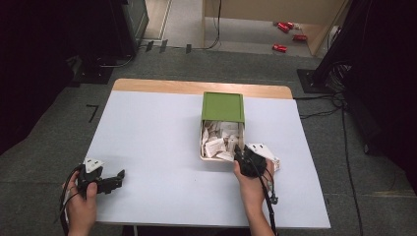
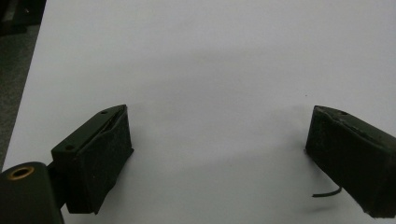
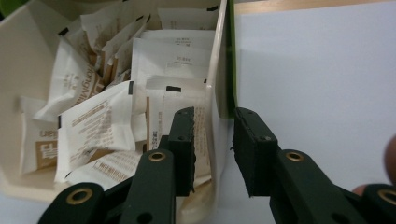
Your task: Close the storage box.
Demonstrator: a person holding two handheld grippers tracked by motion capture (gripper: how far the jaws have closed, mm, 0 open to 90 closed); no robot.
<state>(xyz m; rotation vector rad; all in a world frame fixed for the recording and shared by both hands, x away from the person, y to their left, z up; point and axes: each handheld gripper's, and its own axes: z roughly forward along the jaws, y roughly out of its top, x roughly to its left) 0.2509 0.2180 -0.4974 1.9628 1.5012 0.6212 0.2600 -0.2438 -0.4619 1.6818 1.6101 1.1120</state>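
Right gripper view: right gripper (image 3: 214, 154) straddles the wall of the cream plastic box (image 3: 219, 70) of white paper sachets (image 3: 93, 126) (jaws slightly apart), left gripper (image 2: 219, 158) gapes wide, empty, over the white table (image 2: 210, 56)

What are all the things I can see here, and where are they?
table: one, pale blue-white top with a wooden far edge, middle of the high view
box: one, cream, right of the table's centre, open at its near half
lid: one, green, over the box's far half
sachets: many, too jumbled to count, white with brown print, inside the box
cans: several, red, on the floor far behind the table
left gripper: one, black, near-left of the table, fingers wide apart over bare table
right gripper: one, black, at the box's near-right corner, one finger inside the box wall and one outside
hands: two, one holding each gripper
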